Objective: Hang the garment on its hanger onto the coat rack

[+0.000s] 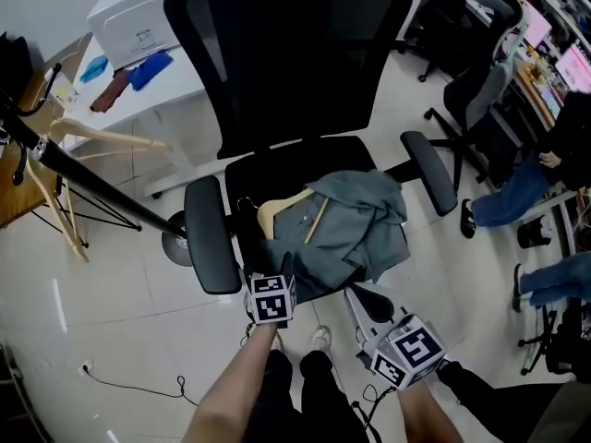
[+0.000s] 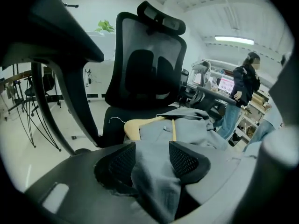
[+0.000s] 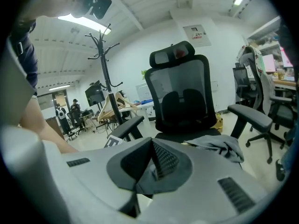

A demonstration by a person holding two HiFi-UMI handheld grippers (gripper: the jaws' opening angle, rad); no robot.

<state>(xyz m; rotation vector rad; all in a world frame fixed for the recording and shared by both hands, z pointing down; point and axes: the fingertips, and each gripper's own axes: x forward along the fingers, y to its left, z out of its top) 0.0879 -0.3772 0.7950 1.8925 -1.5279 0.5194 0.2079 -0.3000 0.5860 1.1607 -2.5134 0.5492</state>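
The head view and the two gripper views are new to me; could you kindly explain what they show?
A person holds a two-jaw gripper in each hand; there is no robot arm. The head view looks down from the person's head: a grey garment on a wooden hanger lies on a black office chair, with the coat rack at the left. Each gripper view looks along that gripper's jaws. The left gripper is open, with garment cloth between its jaws. The right gripper has its jaws together, holding nothing I can make out.
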